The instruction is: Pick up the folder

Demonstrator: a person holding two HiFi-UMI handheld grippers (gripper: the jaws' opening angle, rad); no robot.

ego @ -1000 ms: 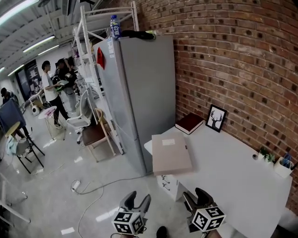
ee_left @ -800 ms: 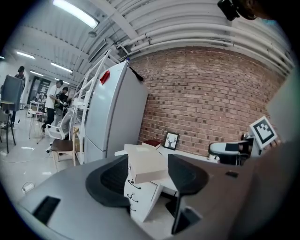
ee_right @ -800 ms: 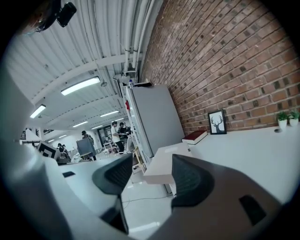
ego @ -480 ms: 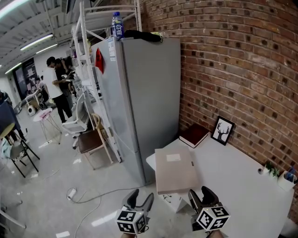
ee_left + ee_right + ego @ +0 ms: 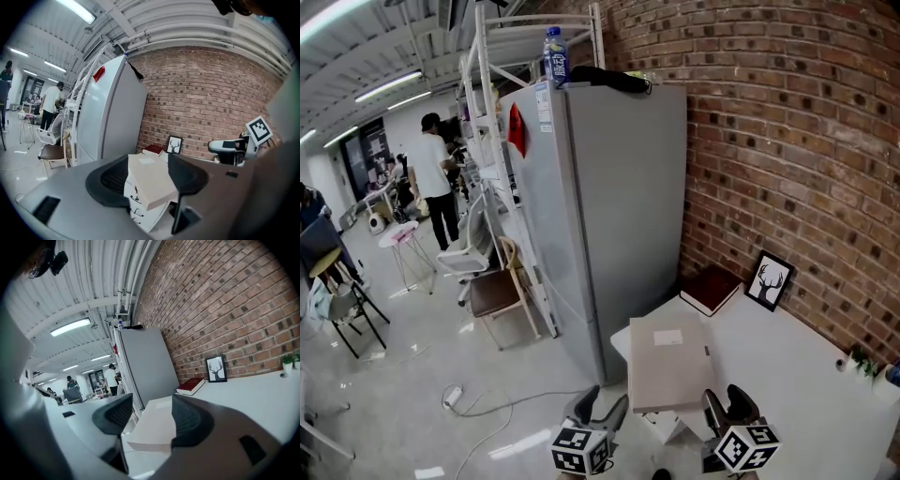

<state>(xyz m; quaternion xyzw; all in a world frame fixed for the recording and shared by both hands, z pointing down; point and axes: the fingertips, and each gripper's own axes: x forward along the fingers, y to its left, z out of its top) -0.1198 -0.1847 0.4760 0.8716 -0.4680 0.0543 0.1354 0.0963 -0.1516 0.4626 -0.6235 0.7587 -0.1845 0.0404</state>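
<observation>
Head view q from me: where's the folder [image 5: 670,364] sitting, and is either gripper on it?

Reply: nope. It's a beige one lying flat at the near left corner of the white tabletop [image 5: 797,375], right beside the grey fridge [image 5: 609,206], with its near end poking out past the edge. Left gripper [image 5: 602,403] and right gripper [image 5: 727,403] both hang just in front of that near end.

Me: fingers?

Reply: apart on both. Left gripper view and right gripper view each show the folder through the gap, ahead of the fingers. Nothing clamped, nothing touching.

Me: other stuff up there?

Reply: dark red book [image 5: 710,289] and a framed deer picture [image 5: 771,279] behind the folder by the brick wall [image 5: 787,141], neither touching it. Bottle [image 5: 554,56] on top of the fridge.
</observation>
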